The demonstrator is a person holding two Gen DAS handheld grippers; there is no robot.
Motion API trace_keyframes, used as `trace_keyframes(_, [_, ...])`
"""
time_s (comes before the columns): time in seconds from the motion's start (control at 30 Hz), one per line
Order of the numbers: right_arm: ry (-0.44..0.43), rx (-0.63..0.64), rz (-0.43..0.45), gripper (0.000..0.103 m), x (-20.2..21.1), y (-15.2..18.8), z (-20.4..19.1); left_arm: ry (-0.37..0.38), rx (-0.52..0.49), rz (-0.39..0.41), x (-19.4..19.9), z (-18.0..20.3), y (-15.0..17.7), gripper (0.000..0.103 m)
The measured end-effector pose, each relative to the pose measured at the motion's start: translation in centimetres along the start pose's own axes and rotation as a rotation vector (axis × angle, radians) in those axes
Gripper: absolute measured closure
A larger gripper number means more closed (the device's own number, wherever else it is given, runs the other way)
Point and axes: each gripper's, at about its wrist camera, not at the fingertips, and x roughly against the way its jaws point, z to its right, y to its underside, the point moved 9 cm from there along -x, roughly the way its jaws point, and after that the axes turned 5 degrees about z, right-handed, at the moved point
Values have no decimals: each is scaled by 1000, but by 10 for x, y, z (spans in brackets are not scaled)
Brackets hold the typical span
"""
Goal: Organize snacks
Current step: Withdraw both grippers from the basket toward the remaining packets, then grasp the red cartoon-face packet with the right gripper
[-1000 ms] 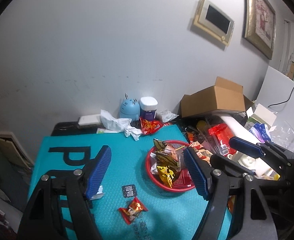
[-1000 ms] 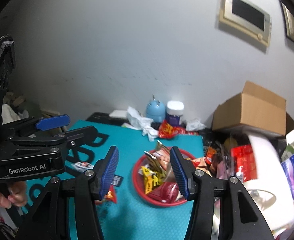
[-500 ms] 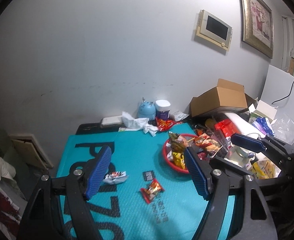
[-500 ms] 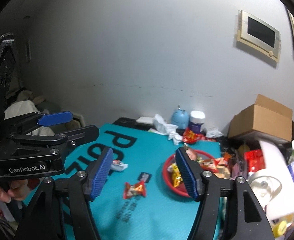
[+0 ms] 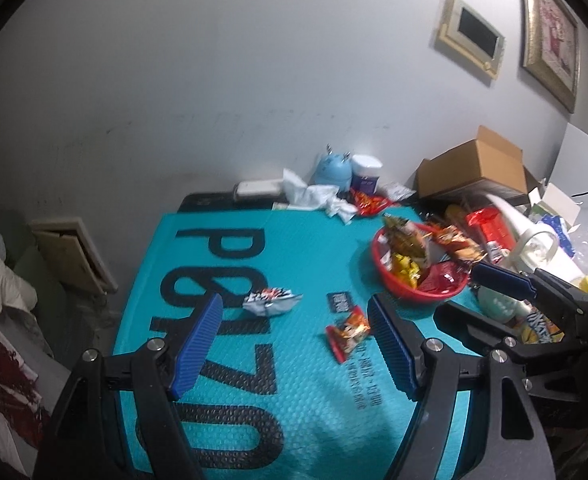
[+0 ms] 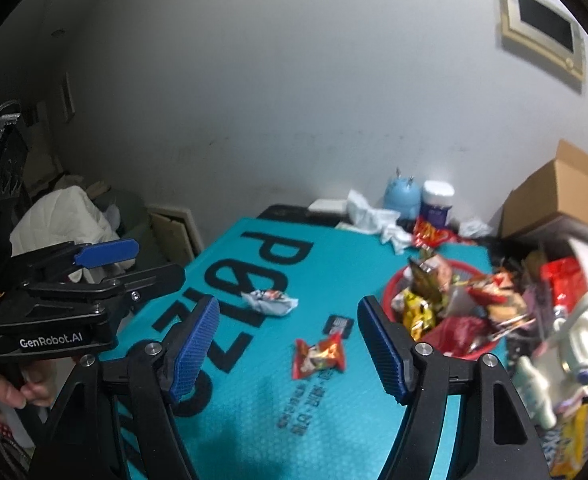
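Snacks partly gathered: red basket (image 5: 418,294) at the far right of the teal mat (image 5: 294,400) on the table, heaped with packets. Three items loose on the mat: red-orange snack packet (image 5: 348,333), small dark sachet (image 5: 340,302) just beyond it, crumpled white-and-red wrapper (image 5: 270,301) further left.

Left gripper (image 5: 296,350): fingers wide apart, nothing between them, clear of the mat. Right gripper (image 6: 287,350): fingers spread to a similar width after opening just now, likewise empty.

Deciding relation: red-orange packet ahead of and below both grippers. Seen from the right wrist, inside the finger gap, right of centre, long axis running roughly away from the camera with a slight tilt. Seen from the left wrist, hard against the right-hand finger, at the gap's edge. Judged better lined up for the right gripper; wrapper better placed for the left.

Right wrist view alone shows a person's hand (image 6: 3,386) on the left gripper's handle. Left wrist view alone shows a framed picture (image 5: 550,28) on the wall.
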Motion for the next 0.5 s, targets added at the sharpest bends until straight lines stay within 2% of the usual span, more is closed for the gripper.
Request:
trace_keyframes(0.33, [-18, -23, -131, 31, -61, 44, 7, 49, 22, -94, -60, -17, 25, 29])
trace_keyframes(0.5, [-18, -33, -161, 31, -80, 55, 14, 84, 27, -121, -92, -17, 31, 29])
